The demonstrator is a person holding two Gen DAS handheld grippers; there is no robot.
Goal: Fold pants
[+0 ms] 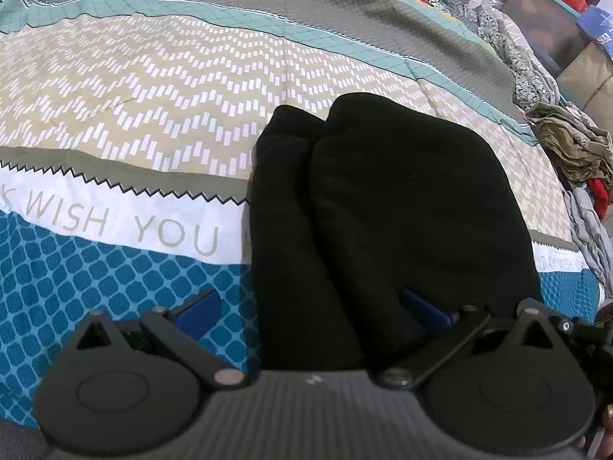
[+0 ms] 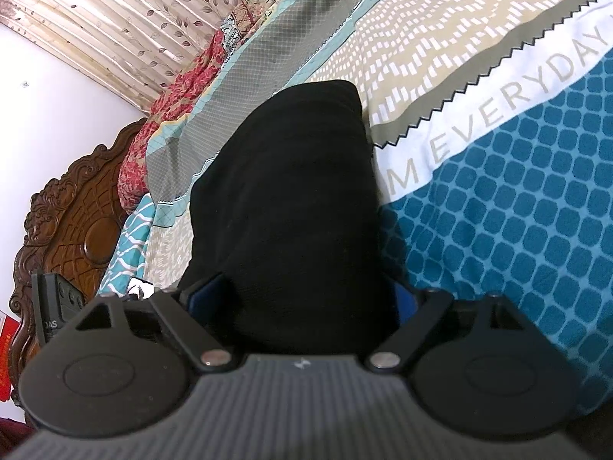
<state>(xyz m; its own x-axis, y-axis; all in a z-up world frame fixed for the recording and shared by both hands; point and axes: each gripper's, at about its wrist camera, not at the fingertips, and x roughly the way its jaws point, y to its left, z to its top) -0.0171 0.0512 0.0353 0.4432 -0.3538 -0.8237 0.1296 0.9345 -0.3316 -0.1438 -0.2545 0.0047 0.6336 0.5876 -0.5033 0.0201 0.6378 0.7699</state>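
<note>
The black pants (image 1: 383, 199) lie folded into a thick bundle on the patterned bedspread (image 1: 115, 115). My left gripper (image 1: 312, 310) hovers low over the bundle's near end, jaws wide open. Its left blue pad (image 1: 199, 310) stands over bare bedspread, clear of the cloth, and its right blue pad (image 1: 425, 308) lies against the black cloth. In the right wrist view the pants (image 2: 291, 191) run away from my right gripper (image 2: 302, 295). Its jaws are spread wide with the bundle's end filling the gap between the blue pads (image 2: 203, 291). The pads sit at the cloth's sides without visibly squeezing it.
A heap of crumpled clothes (image 1: 574, 145) lies along the bed's right side. A carved wooden headboard (image 2: 76, 230), a red floral blanket (image 2: 172, 96) and a leaf-print curtain (image 2: 134, 11) border the bed. A dark device (image 2: 53, 306) sits by the headboard.
</note>
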